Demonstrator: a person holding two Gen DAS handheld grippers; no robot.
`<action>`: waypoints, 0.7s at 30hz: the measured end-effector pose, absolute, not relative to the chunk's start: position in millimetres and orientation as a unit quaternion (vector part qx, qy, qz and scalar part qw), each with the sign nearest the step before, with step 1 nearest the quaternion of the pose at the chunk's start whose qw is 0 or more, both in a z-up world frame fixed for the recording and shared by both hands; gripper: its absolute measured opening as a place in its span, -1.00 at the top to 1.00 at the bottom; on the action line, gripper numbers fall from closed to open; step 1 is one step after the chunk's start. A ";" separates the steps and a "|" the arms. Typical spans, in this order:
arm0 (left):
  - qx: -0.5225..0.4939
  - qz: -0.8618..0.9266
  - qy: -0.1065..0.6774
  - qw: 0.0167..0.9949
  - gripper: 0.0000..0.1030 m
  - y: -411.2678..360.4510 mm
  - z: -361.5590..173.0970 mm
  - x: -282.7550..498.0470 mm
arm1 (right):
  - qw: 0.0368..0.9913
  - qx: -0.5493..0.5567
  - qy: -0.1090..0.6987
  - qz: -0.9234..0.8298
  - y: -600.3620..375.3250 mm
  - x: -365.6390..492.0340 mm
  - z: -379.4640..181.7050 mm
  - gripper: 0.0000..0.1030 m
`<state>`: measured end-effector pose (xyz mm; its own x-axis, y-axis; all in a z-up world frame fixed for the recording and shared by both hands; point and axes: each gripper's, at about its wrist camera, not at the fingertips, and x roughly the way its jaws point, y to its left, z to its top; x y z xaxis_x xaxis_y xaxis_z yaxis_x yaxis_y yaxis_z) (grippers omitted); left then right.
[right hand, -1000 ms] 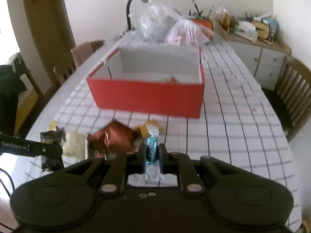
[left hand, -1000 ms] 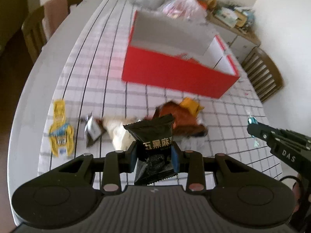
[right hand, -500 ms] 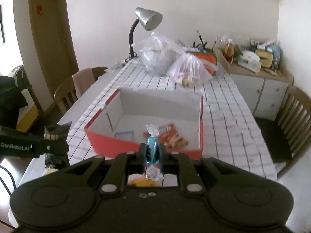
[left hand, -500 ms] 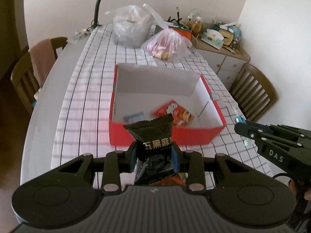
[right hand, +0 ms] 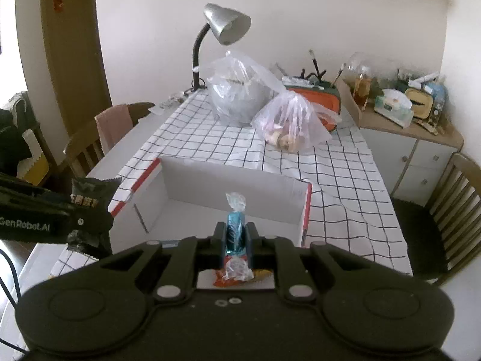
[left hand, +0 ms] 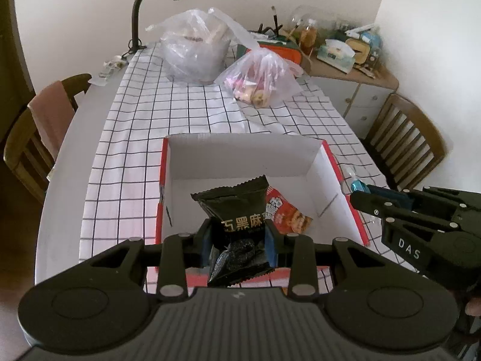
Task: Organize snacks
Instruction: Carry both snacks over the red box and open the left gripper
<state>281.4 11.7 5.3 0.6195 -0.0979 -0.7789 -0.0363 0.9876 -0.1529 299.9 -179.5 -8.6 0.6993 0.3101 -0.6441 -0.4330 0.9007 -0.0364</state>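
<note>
- Left gripper: black two-finger unit, jaws clamped on a black foil snack packet with gold characters. The packet stands upright between the pads; its serrated top edge rises above the fingertips and its crumpled lower end hangs below them.
- Left gripper position: held above the near edge of the red cardboard box with white interior. In the right wrist view it enters from the left, at the box's near left corner.
- Right gripper: black two-finger unit, jaws pressed tight on a small blue twist-wrapped candy with clear cellophane ends. One twisted end points up, the other hangs below the fingers.
- Right gripper position: over the near right part of the box; in the left wrist view its tip sits at the box's right wall.
- Box contents: one red-and-orange printed snack packet lies flat on the box floor, toward the near right.
- Support surface: white table with a black-grid white tablecloth; the box rests on the cloth.
- Far end of the table: a large clear plastic bag, a smaller clear plastic bag of wrapped items to its right, and a silver gooseneck desk lamp behind them.
- Surroundings: wooden chairs on both sides of the table.
</note>
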 end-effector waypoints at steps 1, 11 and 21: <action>-0.077 -0.015 0.440 0.894 0.34 11.3 2.4 289.1 | 0.916 -0.094 0.334 0.202 -178.4 305.7 -10.7 0.78; -0.064 0.009 0.486 0.871 0.34 11.5 -36.2 346.0 | 0.891 -0.118 0.384 0.214 -159.5 358.2 -44.0 0.78; -0.058 0.026 0.531 0.845 0.34 13.9 -75.2 378.6 | 0.861 -0.132 0.442 0.216 -145.4 391.7 -91.6 0.78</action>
<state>378.6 13.9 -75.2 0.4352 -0.0174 -0.9001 -0.1066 0.9918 -0.0707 391.7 -145.4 -91.6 0.5157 0.2560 -0.8176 -0.4891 0.8715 -0.0357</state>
